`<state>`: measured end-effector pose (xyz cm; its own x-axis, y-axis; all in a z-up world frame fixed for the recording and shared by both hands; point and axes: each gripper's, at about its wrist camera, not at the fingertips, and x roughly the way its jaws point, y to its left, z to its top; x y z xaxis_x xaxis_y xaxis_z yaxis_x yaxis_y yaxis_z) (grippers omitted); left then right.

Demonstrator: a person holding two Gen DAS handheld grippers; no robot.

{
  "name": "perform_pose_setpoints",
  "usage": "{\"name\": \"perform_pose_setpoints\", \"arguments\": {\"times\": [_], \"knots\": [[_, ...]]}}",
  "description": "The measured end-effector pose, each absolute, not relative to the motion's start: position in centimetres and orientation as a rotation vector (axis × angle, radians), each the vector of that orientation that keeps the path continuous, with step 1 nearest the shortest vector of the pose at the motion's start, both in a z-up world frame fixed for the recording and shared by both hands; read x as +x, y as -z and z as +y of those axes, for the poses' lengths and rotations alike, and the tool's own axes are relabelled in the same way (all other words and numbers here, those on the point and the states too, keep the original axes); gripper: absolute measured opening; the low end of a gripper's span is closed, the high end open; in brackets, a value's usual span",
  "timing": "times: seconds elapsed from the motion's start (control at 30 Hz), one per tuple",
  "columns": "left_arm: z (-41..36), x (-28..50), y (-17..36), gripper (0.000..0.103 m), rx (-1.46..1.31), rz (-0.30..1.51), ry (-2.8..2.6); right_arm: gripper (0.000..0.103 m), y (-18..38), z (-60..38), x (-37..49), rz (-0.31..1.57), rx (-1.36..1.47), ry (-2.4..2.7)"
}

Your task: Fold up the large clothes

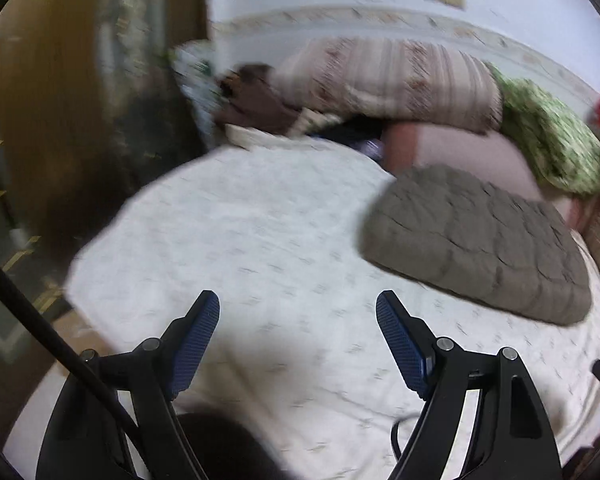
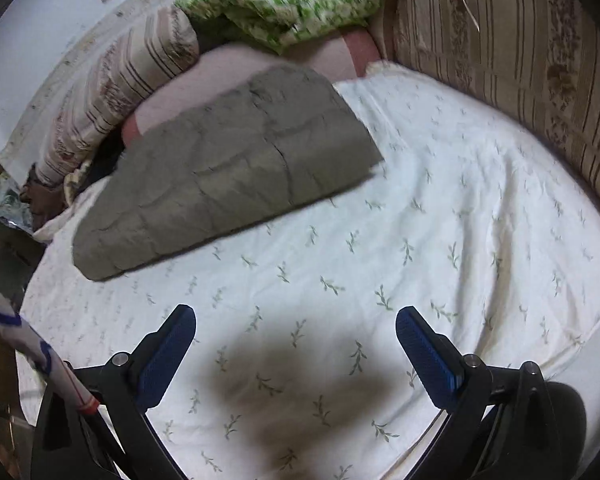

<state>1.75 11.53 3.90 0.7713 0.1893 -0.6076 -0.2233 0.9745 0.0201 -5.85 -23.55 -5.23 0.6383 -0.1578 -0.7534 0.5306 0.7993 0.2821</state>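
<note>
A grey quilted garment (image 1: 476,236) lies folded into a thick block on the white leaf-print bed sheet (image 1: 260,240), toward the far right in the left wrist view. In the right wrist view the same grey block (image 2: 228,172) lies at the upper left on the sheet (image 2: 440,220). My left gripper (image 1: 298,300) hangs open above bare sheet, well short of the garment, nothing between its blue pads (image 1: 192,356). My right gripper (image 2: 296,316) is open too, above bare sheet and nearer than the garment, with empty blue pads (image 2: 428,356).
A striped bolster (image 1: 388,80) and a green patterned pillow (image 1: 548,136) lie at the far side, over a pink cover (image 1: 472,152). A striped headboard cushion (image 2: 520,60) bounds the bed's right. A wooden door (image 1: 48,120) and the floor lie left of the bed edge.
</note>
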Motion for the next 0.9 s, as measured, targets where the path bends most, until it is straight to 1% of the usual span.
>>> {"name": "perform_pose_setpoints", "arguments": {"times": [0.17, 0.57, 0.9], "knots": [[11.9, -0.2, -5.7, 0.08, -0.068, 0.599, -0.25, 0.102, 3.2, -21.8, -7.5, 0.712, 0.428, 0.406], [4.6, -0.6, -2.1, 0.08, 0.048, 0.727, -0.077, 0.102, 2.3, -18.6, -9.3, 0.669, 0.237, 0.407], [3.7, -0.7, -1.3, 0.08, 0.07, 0.742, -0.078, 0.102, 3.3, -18.2, -9.3, 0.694, 0.235, 0.385]]}}
